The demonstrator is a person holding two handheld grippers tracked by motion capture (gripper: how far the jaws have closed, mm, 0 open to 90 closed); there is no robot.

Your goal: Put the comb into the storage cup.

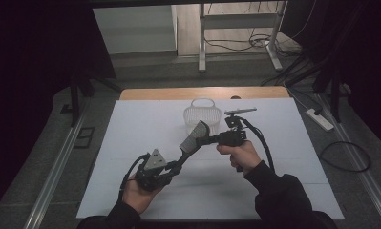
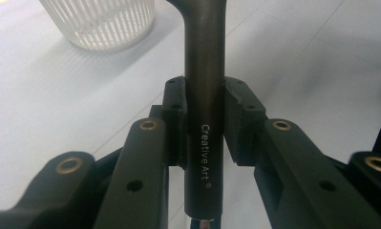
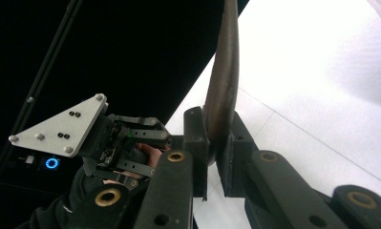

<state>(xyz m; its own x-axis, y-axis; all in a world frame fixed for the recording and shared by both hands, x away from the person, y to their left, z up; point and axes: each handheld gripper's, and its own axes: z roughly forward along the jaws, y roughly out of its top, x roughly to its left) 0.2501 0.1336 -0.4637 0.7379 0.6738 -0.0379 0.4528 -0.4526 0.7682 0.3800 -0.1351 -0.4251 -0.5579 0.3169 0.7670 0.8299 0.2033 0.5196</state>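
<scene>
Both hand-held grippers, L & R, clamp paint brush.

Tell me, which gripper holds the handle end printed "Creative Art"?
The left gripper: it clamps the lettered handle, while the right gripper grips the wide head.
</scene>
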